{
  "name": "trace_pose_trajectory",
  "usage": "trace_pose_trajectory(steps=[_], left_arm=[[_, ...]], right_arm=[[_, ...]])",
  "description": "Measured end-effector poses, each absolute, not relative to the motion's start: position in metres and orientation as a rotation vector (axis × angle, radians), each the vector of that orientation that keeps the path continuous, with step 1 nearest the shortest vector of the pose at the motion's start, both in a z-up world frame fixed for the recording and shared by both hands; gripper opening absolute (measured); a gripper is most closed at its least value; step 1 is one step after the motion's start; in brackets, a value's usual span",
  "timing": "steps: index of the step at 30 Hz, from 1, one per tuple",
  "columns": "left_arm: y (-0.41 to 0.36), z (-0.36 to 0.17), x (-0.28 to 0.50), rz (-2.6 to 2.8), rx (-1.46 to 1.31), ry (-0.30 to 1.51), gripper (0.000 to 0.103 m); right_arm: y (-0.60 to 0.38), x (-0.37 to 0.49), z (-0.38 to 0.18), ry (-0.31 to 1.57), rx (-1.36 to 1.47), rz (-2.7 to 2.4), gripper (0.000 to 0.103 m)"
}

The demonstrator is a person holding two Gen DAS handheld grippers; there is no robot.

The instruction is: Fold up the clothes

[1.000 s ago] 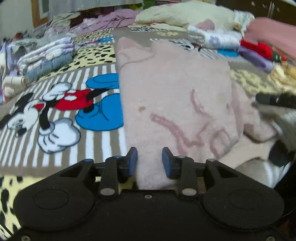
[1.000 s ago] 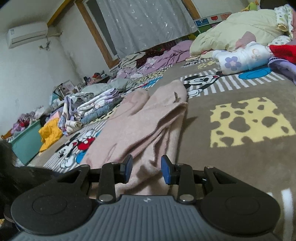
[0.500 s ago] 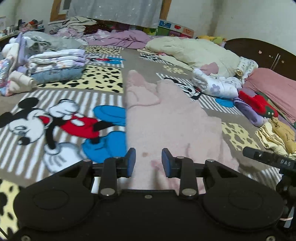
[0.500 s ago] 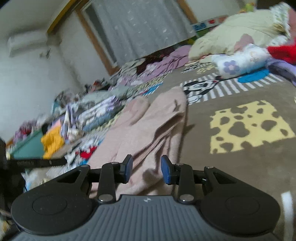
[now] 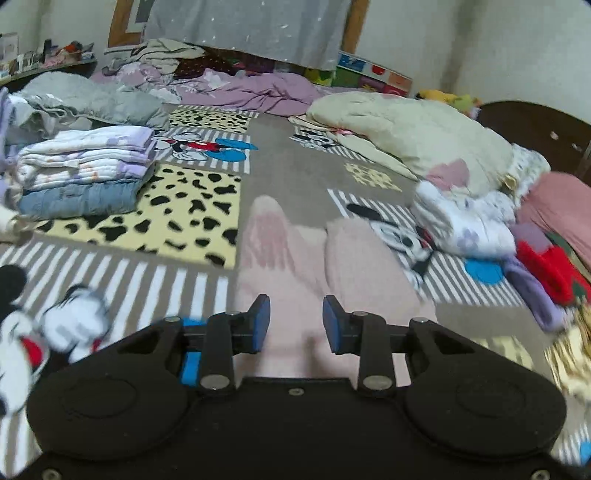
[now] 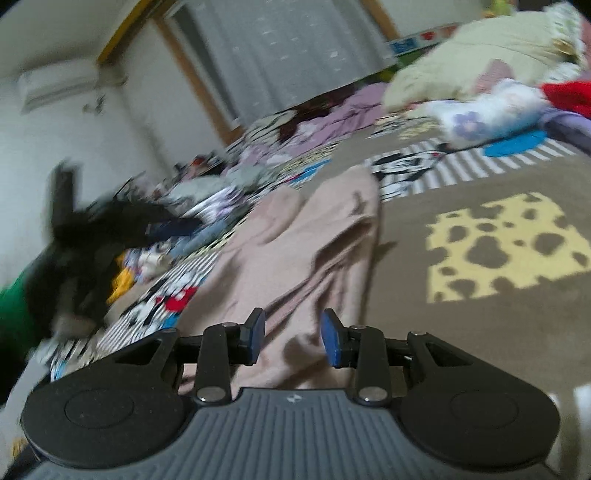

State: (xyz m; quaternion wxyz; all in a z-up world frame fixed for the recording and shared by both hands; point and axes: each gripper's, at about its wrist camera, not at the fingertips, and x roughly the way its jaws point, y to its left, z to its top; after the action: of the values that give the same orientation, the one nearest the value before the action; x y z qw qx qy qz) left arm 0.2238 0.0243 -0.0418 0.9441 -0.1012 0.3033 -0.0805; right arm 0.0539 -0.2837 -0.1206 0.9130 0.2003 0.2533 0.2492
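Pink garment on blanket; left tongs parted, empty; right tongs pinching its edge

One pink garment lies spread on one cartoon blanket. One folded stack sits at the left. Two grippers: the left, the right. One curtain hangs at the back, one air conditioner on the wall. The loose clothes at the right are too heaped to count.
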Motion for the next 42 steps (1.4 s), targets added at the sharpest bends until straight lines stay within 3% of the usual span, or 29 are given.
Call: trace_pose_trajectory(steps=[5, 8, 11, 15, 21, 22, 23, 25, 29, 31, 33, 38, 42], left_arm=[[0.014, -0.058, 0.281, -0.204, -0.237, 0.637, 0.03], [0.022, -0.096, 0.324, -0.083, -0.183, 0.857, 0.026], [0.035, -0.081, 0.32, -0.146, -0.272, 0.786, 0.026], [0.014, -0.066, 0.324, -0.193, -0.196, 0.731, 0.029], [-0.023, -0.105, 0.357, -0.137, 0.056, 0.826, 0.032], [-0.023, -0.106, 0.357, -0.134, 0.055, 0.82, 0.025], [-0.022, -0.104, 0.356, -0.132, 0.043, 0.816, 0.01], [-0.014, -0.093, 0.349, -0.147, -0.021, 0.778, 0.009], [-0.009, -0.089, 0.351, -0.214, -0.12, 0.756, 0.012], [-0.013, -0.104, 0.363, -0.218, -0.108, 0.838, 0.024], [-0.011, -0.098, 0.356, -0.238, -0.134, 0.81, 0.032], [0.008, -0.066, 0.289, -0.246, -0.197, 0.703, 0.032], [0.004, -0.074, 0.232, -0.265, -0.163, 0.72, 0.026]], right_arm=[[-0.272, 0.056, -0.119, 0.526, 0.336, 0.562, 0.036], [-0.275, 0.061, -0.122, 0.542, 0.357, 0.56, 0.036], [-0.279, 0.067, -0.127, 0.561, 0.377, 0.552, 0.036], [-0.281, 0.07, -0.13, 0.57, 0.391, 0.557, 0.036], [-0.281, 0.074, -0.133, 0.583, 0.402, 0.561, 0.034], [-0.281, 0.074, -0.133, 0.584, 0.404, 0.56, 0.034], [-0.281, 0.074, -0.133, 0.584, 0.406, 0.559, 0.034], [-0.281, 0.073, -0.133, 0.584, 0.406, 0.559, 0.034], [-0.282, 0.073, -0.134, 0.586, 0.411, 0.561, 0.034], [-0.282, 0.072, -0.134, 0.586, 0.411, 0.561, 0.034], [-0.282, 0.072, -0.134, 0.587, 0.409, 0.56, 0.034], [-0.281, 0.072, -0.133, 0.583, 0.408, 0.557, 0.034], [-0.282, 0.072, -0.134, 0.582, 0.416, 0.557, 0.034]])
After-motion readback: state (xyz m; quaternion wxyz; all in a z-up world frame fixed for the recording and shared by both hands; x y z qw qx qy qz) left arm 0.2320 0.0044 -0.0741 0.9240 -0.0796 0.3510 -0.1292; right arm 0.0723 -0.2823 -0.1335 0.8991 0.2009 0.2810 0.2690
